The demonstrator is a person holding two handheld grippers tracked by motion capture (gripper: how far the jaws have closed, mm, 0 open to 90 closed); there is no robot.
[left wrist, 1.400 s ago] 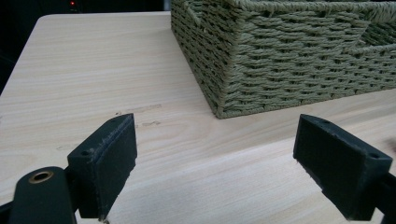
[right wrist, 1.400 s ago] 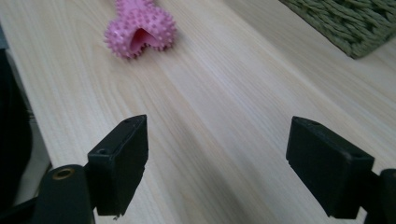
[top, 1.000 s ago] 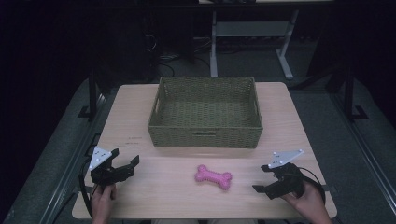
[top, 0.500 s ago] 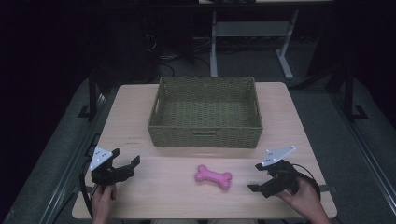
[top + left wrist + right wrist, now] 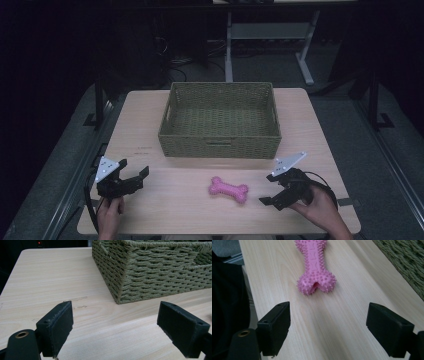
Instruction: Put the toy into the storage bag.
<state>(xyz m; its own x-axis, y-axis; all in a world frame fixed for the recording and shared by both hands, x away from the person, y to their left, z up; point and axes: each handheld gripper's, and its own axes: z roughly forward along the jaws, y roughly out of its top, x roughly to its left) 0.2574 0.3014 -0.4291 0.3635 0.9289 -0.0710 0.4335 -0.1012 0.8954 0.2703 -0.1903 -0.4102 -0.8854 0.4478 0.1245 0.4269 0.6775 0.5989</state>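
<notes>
A pink spiky bone toy lies flat on the wooden table, in front of a green woven basket. My right gripper is open, low over the table just right of the toy and pointing at it. In the right gripper view the bone toy lies ahead of the right gripper, outside its wide jaws. My left gripper is open near the front left corner with nothing in it. In the left gripper view the left gripper faces the basket corner.
The basket sits mid-table and looks empty inside. Bare table surface stretches left of it. The table's front edge runs close under both hands. Dark floor, cables and a desk frame lie beyond the far edge.
My right gripper has slid left toward the bone toy and dipped lower. The left gripper has barely shifted. The toy and basket have stayed in place.
</notes>
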